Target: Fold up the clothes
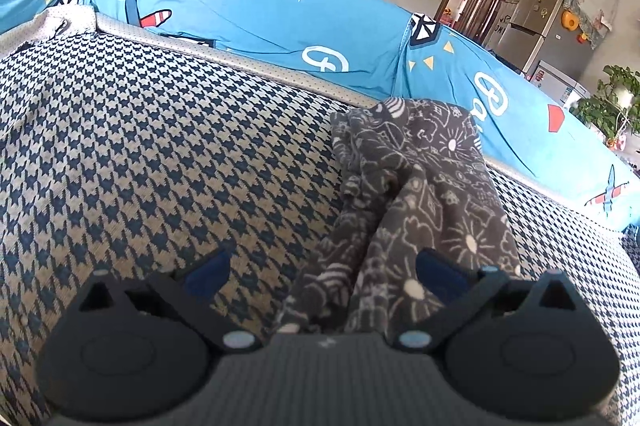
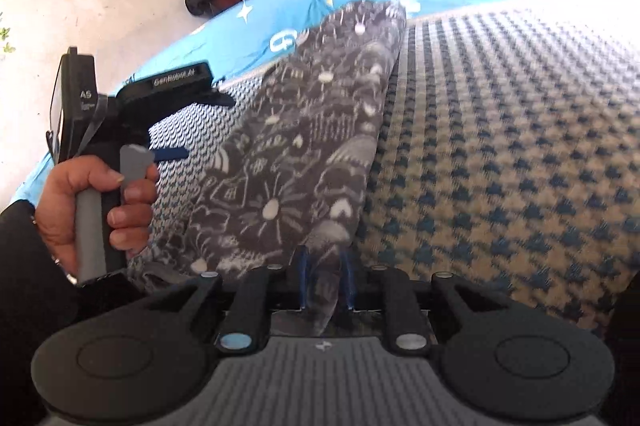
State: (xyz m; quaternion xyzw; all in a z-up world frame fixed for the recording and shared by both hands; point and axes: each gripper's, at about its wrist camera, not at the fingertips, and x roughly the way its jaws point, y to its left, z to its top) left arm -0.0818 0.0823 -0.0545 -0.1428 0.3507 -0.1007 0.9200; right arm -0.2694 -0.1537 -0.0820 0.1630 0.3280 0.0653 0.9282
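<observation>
On the blue-and-beige houndstooth woven cushion (image 1: 140, 145) lies a dark grey garment with white doodle print (image 1: 432, 193), its near edge pinched between the right gripper's (image 2: 325, 280) narrowed jaws, while the left gripper (image 1: 320, 266) stands spread wide over the cloth

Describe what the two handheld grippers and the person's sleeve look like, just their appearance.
Both grippers are matte black with round knuckle discs, silver pivot pins, a ribbed grey centre plate and blue finger pads. The left gripper seen from the right wrist view carries a black box lettered GenRobot.AI, a grey trigger handle and thin grey straps. The right gripper has slim blue pads. The left hand emerges from a black sleeve.
</observation>
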